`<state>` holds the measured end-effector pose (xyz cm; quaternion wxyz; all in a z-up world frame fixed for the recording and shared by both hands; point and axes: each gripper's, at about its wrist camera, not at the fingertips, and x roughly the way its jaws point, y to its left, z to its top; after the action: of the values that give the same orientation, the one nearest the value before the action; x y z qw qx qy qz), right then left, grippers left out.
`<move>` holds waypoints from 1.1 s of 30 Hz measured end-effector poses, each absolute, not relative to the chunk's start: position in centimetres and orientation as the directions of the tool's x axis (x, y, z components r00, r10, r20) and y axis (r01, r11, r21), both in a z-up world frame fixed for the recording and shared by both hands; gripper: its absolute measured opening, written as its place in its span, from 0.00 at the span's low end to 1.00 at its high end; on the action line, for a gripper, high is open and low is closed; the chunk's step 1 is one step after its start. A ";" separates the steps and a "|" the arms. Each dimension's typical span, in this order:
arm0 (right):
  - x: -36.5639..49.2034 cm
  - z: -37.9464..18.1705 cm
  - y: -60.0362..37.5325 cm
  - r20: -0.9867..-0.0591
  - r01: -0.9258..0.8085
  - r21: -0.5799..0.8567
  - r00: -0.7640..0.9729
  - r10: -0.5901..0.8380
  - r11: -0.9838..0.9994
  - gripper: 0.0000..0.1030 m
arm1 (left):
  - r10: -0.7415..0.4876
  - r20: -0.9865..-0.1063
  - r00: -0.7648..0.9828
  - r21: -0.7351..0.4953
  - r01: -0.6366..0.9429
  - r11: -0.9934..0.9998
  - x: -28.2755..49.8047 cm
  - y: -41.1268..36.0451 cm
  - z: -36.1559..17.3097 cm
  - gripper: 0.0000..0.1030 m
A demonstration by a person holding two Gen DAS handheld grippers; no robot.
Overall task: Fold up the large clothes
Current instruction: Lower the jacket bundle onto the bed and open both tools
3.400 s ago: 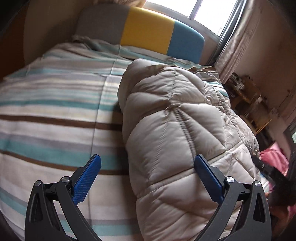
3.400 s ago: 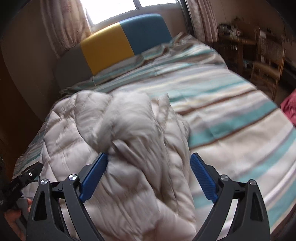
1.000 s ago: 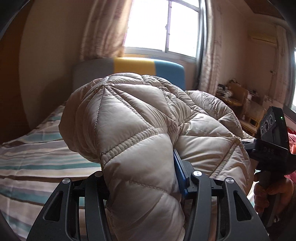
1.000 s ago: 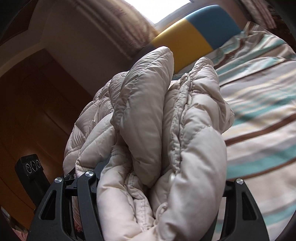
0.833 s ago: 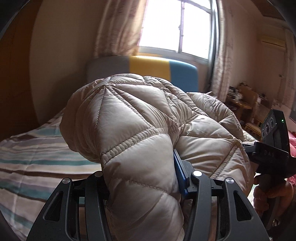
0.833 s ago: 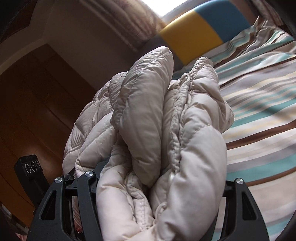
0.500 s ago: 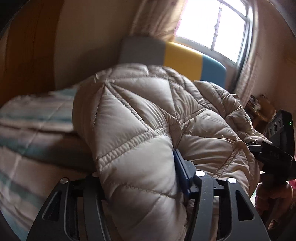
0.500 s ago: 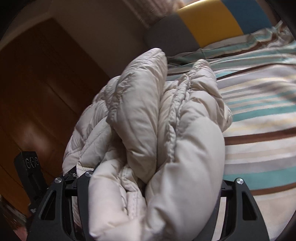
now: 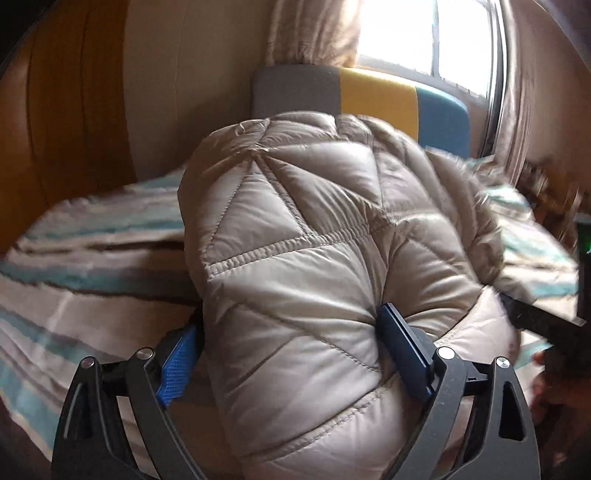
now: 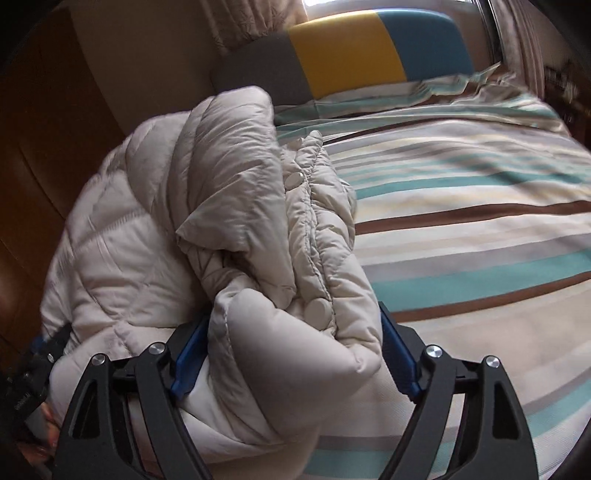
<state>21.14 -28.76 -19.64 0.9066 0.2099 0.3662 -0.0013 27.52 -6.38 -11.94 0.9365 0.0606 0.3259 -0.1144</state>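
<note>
Beige quilted down jacket, bundled into a thick puffy roll, lay on a bed with a striped cover of teal, brown, cream and grey bands, toward the side nearest a wooden wall panel. In the left wrist view the left gripper had the jacket's padded end between its blue pads; its jaws had just been opening and stood wide, the left pad clear of the fabric while the right pad still rested against the bulge. In the right wrist view the right gripper straddled the other end, where folded layers and a row of snap buttons showed; its jaws had likewise just been opening and stood spread, though the puffy fabric still filled the gap and touched both pads. Beyond the jacket stood a headboard in grey, yellow and blue, with curtains and a bright window behind it.
</note>
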 end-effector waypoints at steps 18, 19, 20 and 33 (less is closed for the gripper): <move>17.4 -17.5 -26.4 -0.738 0.273 0.086 0.663 -0.122 0.958 0.98 | -0.123 -0.693 0.710 -0.058 0.115 0.992 22.7 -4.6 -9.4 0.97; 16.9 -17.3 -26.6 -0.741 0.279 0.121 0.664 -0.100 0.953 0.98 | -0.126 -0.695 0.708 -0.074 0.104 0.992 22.3 -4.4 -9.2 0.97; 16.1 -16.9 -26.8 -0.736 0.281 0.163 0.673 -0.073 0.946 0.98 | -0.124 -0.696 0.707 -0.082 0.093 0.992 21.7 -4.1 -9.0 0.97; 8.4 -9.9 -21.4 -0.617 0.151 0.211 0.787 0.011 0.966 0.98 | -0.014 -0.620 0.784 0.010 0.026 1.000 15.8 -3.0 -5.1 0.97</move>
<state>8.43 -21.44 -9.92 0.9369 0.1255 0.3242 -0.0374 15.81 -3.01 -5.11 0.9445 0.0088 0.3283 -0.0107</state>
